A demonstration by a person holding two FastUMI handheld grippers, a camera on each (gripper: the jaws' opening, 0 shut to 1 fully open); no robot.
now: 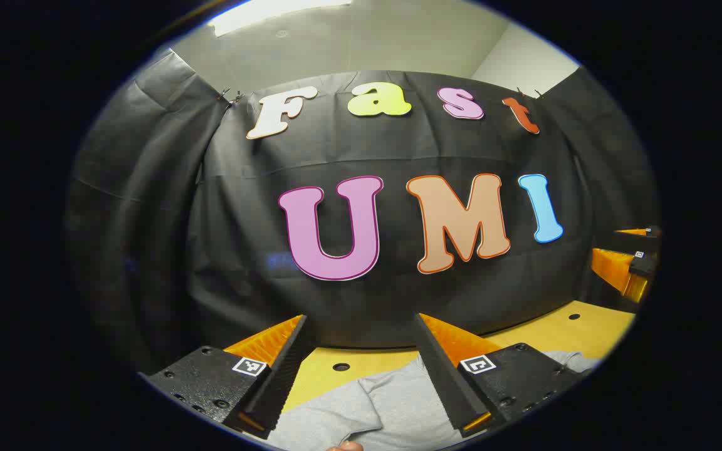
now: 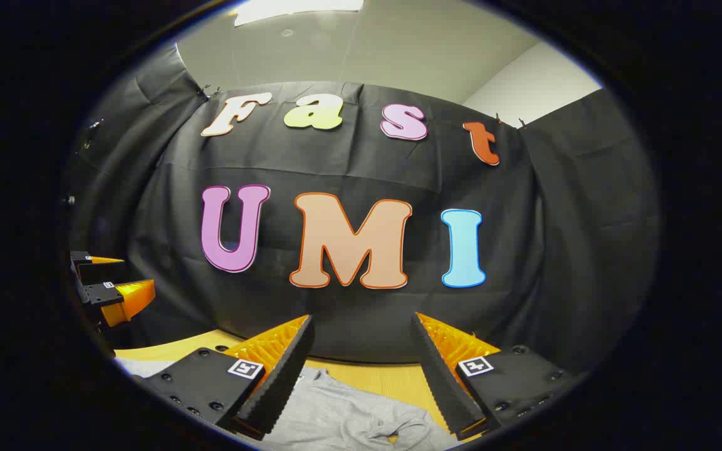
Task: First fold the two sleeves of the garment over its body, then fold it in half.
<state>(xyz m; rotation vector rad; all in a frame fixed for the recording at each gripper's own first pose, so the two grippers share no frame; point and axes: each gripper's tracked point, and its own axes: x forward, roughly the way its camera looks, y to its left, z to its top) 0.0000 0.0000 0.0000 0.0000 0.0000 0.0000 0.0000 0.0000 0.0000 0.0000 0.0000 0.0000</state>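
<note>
Left gripper view: garment point(image 1: 373, 407) beneath parted tongs point(image 1: 361, 326)

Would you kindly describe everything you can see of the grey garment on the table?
The grey garment looks like soft knit fabric. It lies on the yellow table, flat in places and rumpled into soft wrinkles elsewhere. In the right gripper view a bunched, crumpled part, perhaps a sleeve or the collar, sits near its edge. Both open grippers, the left gripper and the right gripper, are above it, neither gripping it.
</note>
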